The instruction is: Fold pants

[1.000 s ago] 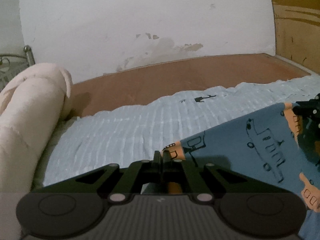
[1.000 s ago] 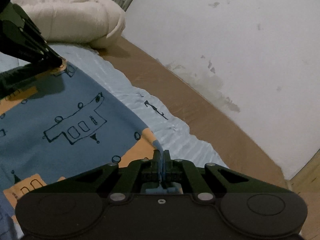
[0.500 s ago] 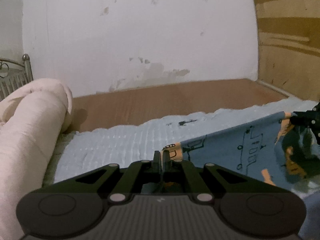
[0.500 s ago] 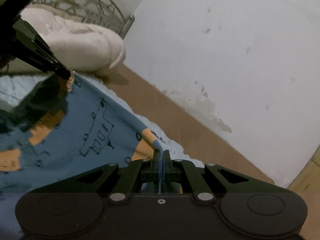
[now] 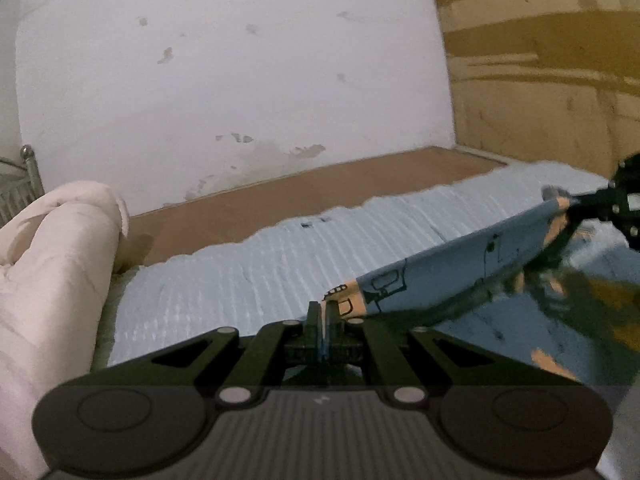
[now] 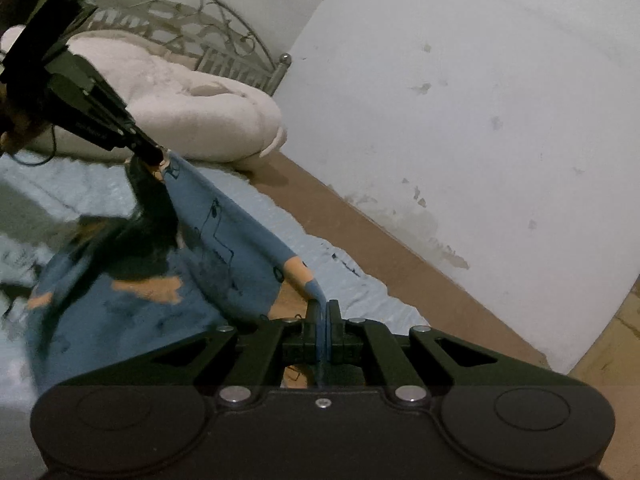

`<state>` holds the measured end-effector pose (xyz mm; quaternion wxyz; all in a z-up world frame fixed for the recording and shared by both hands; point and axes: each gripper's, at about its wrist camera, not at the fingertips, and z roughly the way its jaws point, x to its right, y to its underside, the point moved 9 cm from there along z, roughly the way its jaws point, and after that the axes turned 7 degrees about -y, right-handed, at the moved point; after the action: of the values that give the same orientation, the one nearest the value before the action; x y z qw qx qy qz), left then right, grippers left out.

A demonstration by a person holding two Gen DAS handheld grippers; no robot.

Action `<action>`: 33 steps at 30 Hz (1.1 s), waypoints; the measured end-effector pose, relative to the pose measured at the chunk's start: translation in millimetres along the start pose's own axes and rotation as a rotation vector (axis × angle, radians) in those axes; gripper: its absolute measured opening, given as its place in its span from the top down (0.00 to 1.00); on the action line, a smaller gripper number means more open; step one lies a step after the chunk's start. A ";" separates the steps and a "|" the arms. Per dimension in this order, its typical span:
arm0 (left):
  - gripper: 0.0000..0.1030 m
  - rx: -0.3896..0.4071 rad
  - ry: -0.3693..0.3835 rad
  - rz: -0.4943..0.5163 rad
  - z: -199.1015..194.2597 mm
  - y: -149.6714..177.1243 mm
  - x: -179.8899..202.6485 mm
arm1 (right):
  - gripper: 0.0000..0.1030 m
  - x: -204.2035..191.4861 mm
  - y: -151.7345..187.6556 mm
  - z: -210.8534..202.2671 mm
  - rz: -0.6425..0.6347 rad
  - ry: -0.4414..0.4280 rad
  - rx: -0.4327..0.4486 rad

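Observation:
The pants (image 5: 452,268) are blue with orange patches and black line drawings. My left gripper (image 5: 321,307) is shut on one corner of their edge. My right gripper (image 6: 322,306) is shut on the other corner. The cloth edge stretches taut between the two, lifted off the pale blue bed cover (image 5: 248,280); the rest of the pants (image 6: 132,300) hangs down in blurred folds. In the left wrist view the right gripper (image 5: 560,200) shows at the far right. In the right wrist view the left gripper (image 6: 154,156) shows at upper left.
A rolled pink quilt (image 5: 52,264) lies at the head of the bed by a metal headboard (image 6: 192,44). A bare brown board (image 5: 304,196) runs along the white wall (image 5: 240,80). A wooden panel (image 5: 540,72) stands at the right.
Both grippers have risen and moved across the bed with the pants' edge. The pants went from lying flat to hanging lifted and taut between them.

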<state>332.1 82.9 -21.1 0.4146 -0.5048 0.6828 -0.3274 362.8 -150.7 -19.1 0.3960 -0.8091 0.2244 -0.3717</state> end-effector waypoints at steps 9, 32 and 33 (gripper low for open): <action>1.00 -0.043 0.021 0.088 -18.3 56.8 22.0 | 1.00 -63.2 33.8 -29.1 -0.034 -0.023 -0.037; 1.00 -0.092 0.060 0.204 -31.3 107.8 36.3 | 1.00 -127.5 83.9 -51.4 -0.083 -0.041 -0.092; 1.00 -0.096 0.059 0.207 -30.9 109.1 36.8 | 1.00 -128.5 86.3 -50.7 -0.077 -0.043 -0.095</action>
<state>253.5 78.5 -110.5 0.4014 -0.4409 0.7580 -0.2644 237.3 -140.8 -122.4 0.3472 -0.8428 0.2021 -0.3581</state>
